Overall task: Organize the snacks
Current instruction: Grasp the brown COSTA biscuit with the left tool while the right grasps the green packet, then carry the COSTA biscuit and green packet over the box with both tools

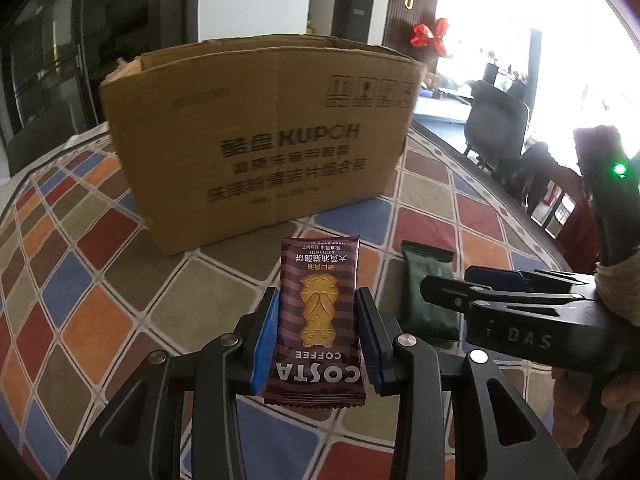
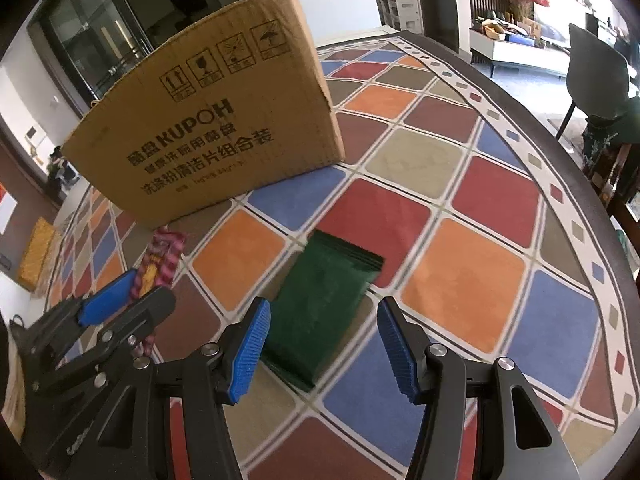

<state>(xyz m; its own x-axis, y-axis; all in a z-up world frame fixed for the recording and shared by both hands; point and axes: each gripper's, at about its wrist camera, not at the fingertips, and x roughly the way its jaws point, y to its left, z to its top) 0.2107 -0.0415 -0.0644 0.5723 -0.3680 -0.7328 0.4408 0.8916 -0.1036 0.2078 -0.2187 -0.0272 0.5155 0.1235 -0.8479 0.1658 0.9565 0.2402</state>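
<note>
My left gripper (image 1: 317,312) is shut on a brown striped Costa Coffee biscuit packet (image 1: 316,320), its blue pads pressing both long sides. It is in front of an open cardboard box (image 1: 260,136). A dark green packet (image 2: 320,308) lies flat on the checked tablecloth. My right gripper (image 2: 324,344) is open with its blue pads on either side of the green packet's near end, not touching it. In the left wrist view the green packet (image 1: 426,292) lies right of the Costa packet, with the right gripper (image 1: 448,292) over it. In the right wrist view the left gripper (image 2: 120,300) and Costa packet (image 2: 158,264) show at left.
The cardboard box (image 2: 224,120) stands upright on the round table (image 2: 460,184) with a coloured checked cloth. Dark chairs (image 1: 496,120) stand beyond the table's far right edge. A yellow packet (image 2: 36,260) lies off the table at far left.
</note>
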